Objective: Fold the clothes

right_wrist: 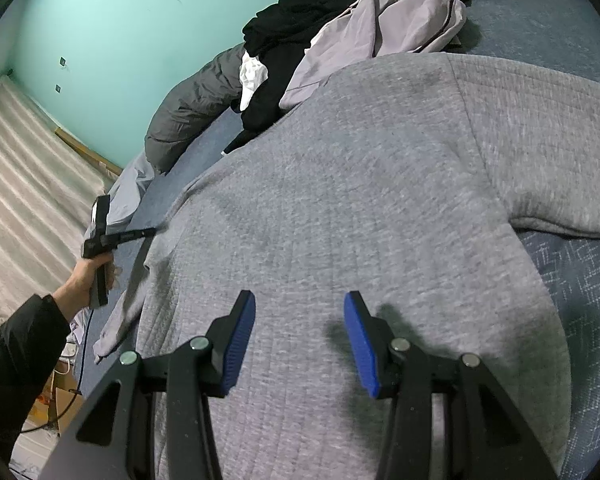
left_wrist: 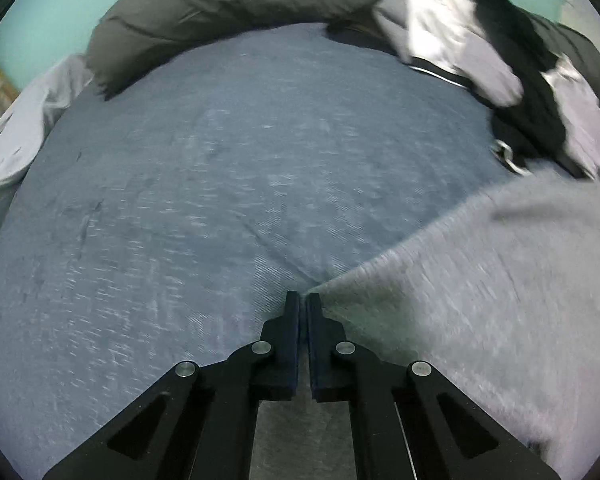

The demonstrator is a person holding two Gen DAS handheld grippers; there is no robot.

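Sweatshirt (right_wrist: 360, 200) without legible writing

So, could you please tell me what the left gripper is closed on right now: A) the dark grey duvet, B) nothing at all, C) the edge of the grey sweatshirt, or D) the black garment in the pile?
C: the left gripper is shut at the grey sweatshirt's edge, which pulls to a taut point at its tips, as the right wrist view also shows.

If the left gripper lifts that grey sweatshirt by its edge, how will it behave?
The grey sweatshirt looks thick and quilted, so probably floppy: it should drape and trail from the left gripper. Spread wide over the blue bedspread, it likely drags rather than slides.
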